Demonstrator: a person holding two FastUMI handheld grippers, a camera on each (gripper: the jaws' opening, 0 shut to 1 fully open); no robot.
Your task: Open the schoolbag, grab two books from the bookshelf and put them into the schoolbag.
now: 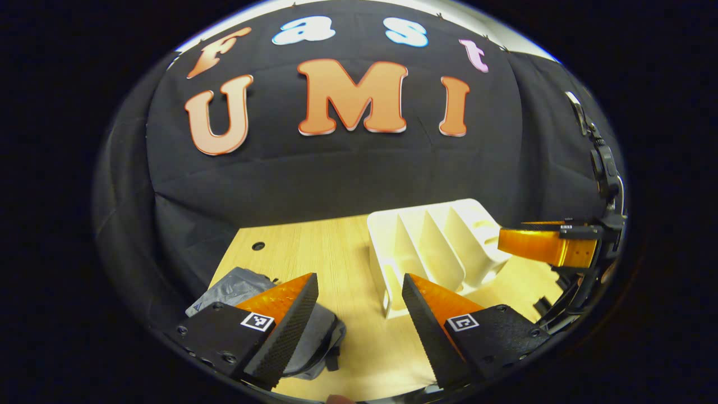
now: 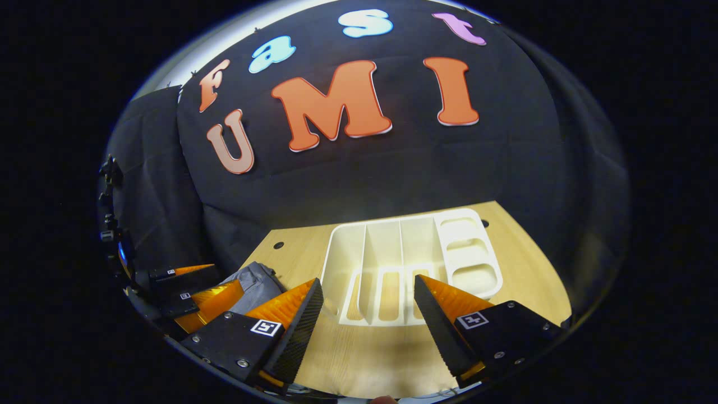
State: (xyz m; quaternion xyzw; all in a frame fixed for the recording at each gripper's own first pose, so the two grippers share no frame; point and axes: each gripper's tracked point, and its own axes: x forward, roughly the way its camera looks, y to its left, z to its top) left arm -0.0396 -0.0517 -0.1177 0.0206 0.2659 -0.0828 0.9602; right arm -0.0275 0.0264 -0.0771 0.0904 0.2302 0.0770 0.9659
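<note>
Both grippers spread, holding nothing: left gripper (image 1: 359,314), right gripper (image 2: 367,320). Bookshelf (image 2: 404,264) slots look bare; you risk grabbing nothing. Schoolbag (image 1: 235,286) lies slumped and may slide on the table (image 1: 336,252).

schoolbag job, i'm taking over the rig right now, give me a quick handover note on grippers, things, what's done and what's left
Left gripper: open, holding nothing, hovering above the table between the schoolbag and the bookshelf.
Right gripper: open, holding nothing, in front of the bookshelf.
Schoolbag: grey, lying on the table left of the bookshelf; I cannot tell whether it is open or zipped.
Bookshelf: white, with upright dividers; its slots look empty, no books visible.
Done: the books are apparently already off the shelf.
Left: check that both books are in the bag.
</note>
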